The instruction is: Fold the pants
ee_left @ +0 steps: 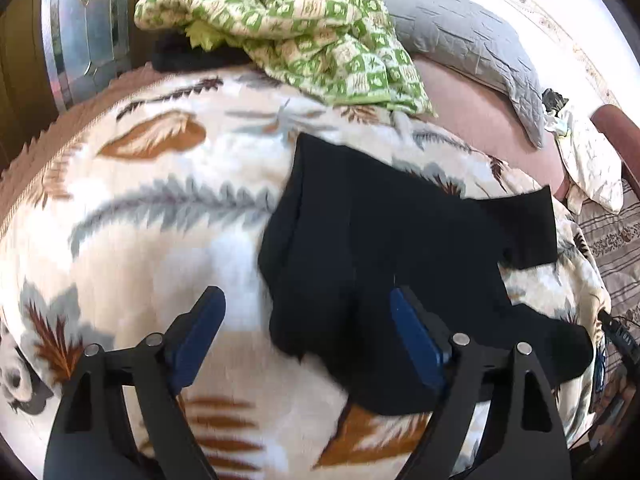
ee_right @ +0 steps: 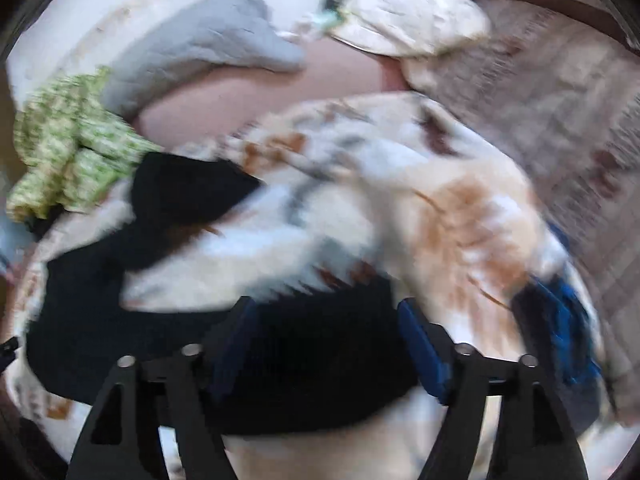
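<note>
Now black pants [ee_left: 360, 240] beneath left gripper [ee_left: 308, 340]; jaws apart, empty.

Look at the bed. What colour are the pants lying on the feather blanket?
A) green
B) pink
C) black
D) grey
C: the pants are plain black, spread flat on the feather-print blanket; the green checked cloth lies farther back.

Matt black cloth pants [ee_left: 360, 240] lie on a fuzzy fleece blanket [ee_left: 160, 200].
</note>
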The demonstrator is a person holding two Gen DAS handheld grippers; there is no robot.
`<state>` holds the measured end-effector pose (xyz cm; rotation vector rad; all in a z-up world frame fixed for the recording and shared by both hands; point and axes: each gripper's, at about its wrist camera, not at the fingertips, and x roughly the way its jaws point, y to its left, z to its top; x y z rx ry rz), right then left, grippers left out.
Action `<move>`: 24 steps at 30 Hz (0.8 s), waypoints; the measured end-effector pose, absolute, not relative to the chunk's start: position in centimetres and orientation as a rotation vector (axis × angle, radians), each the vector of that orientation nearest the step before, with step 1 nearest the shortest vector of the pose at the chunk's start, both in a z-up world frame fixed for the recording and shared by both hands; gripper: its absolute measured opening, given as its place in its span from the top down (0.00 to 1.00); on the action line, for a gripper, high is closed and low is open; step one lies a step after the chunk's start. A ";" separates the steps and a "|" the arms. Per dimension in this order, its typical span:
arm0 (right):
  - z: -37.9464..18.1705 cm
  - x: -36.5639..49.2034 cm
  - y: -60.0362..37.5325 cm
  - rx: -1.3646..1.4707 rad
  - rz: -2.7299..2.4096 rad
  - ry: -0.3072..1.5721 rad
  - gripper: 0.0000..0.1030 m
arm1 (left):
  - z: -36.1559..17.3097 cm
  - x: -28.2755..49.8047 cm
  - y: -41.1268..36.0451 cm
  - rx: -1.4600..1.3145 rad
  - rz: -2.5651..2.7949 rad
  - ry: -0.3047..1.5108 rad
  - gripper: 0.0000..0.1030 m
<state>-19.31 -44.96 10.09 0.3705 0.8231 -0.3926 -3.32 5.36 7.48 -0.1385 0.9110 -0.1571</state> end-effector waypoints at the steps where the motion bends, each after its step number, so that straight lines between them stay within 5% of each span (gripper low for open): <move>1: 10.5 -18.1 -44.4 0.371 -0.362 0.822 0.25 | 7.6 -2.4 5.0 -0.120 -0.170 0.917 0.15; 12: 13.1 -3.5 -38.8 0.302 -0.147 0.794 0.19 | 6.3 6.2 4.0 -0.147 -0.206 0.993 0.15; 24: 10.9 0.4 -37.5 0.302 -0.145 0.827 0.19 | 5.0 8.2 2.8 -0.133 -0.194 0.991 0.15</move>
